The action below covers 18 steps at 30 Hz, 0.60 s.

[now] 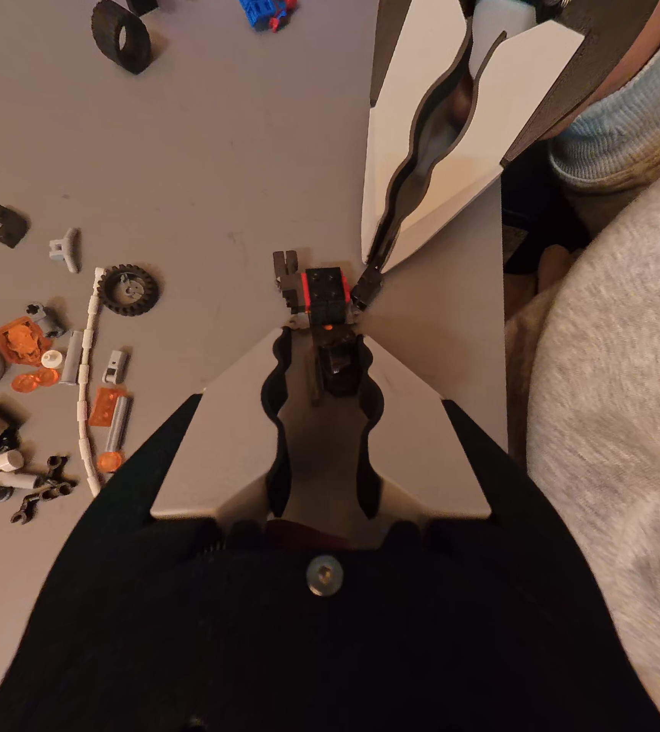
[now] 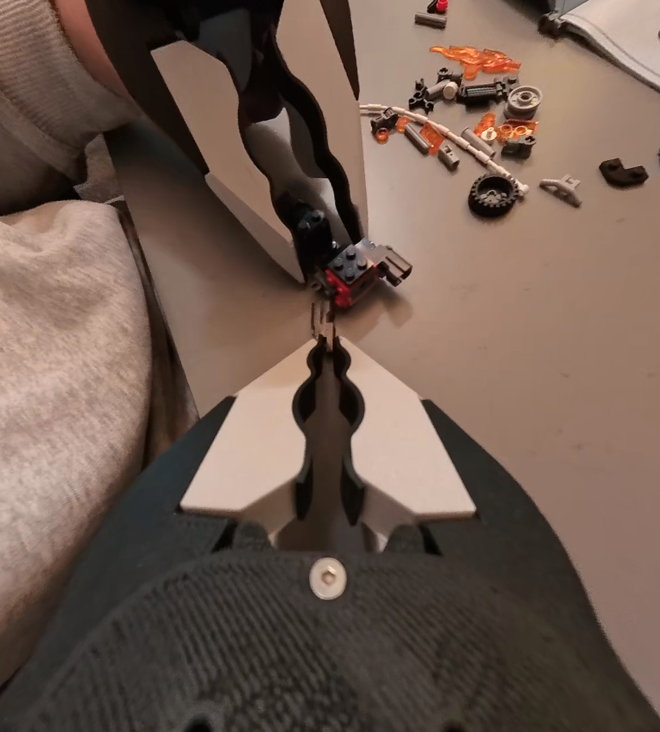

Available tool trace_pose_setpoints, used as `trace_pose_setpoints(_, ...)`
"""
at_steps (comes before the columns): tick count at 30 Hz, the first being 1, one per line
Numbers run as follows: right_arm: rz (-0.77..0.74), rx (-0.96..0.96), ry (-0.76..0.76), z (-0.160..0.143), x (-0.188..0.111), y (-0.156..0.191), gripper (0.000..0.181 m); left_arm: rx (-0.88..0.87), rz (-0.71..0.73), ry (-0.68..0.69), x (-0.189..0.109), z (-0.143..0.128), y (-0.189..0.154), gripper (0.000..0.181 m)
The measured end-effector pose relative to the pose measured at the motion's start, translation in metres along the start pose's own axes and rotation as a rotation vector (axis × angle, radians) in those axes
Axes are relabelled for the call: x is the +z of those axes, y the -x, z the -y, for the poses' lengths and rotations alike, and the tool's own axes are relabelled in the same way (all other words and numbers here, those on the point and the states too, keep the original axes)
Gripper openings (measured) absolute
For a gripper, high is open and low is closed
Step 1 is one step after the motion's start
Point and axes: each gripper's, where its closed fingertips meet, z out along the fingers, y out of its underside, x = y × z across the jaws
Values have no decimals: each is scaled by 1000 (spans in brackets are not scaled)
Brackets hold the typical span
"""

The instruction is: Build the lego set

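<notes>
A small lego assembly (image 1: 324, 293) of black bricks with red sides and a dark grey clip part sits just above the grey table (image 1: 221, 158). My left gripper (image 1: 324, 332) is shut on its black rear part (image 1: 336, 368). My right gripper (image 1: 372, 265) comes in from the upper right, shut on a small dark piece (image 1: 368, 287) that touches the assembly's right side. In the right wrist view, my right gripper (image 2: 325, 340) pinches that thin piece (image 2: 322, 317) right next to the assembly (image 2: 350, 269), which the left gripper (image 2: 330, 253) holds from above.
Loose parts lie to the left: a big black tyre (image 1: 121, 36), a small wheel (image 1: 130, 289), a white hose (image 1: 86, 380), orange clear pieces (image 1: 23, 344) and a blue piece (image 1: 267, 12). A booklet (image 2: 637, 51) lies far right. A person's grey clothing (image 1: 598, 396) borders the table edge.
</notes>
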Motion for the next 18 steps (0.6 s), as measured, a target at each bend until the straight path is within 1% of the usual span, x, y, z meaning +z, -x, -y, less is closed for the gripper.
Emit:
trace_pose_setpoints(3, 33, -8, -10, 1, -2, 5, 3, 28, -24, 6, -1, -1, -1, 31)
trace_pose_setpoints(11, 135, -17, -91, 12, -12, 16, 2, 132, -146, 28, -2, -2, -11, 30)
trace_pose_setpoints(15, 142, -77, -88, 12, -11, 22, 2, 204, -188, 39, 0, -1, -19, 30)
trace_pose_setpoints(18, 118, -153, -65, 8, -8, 25, 2, 242, -182, 41, 1, 0, -22, 30)
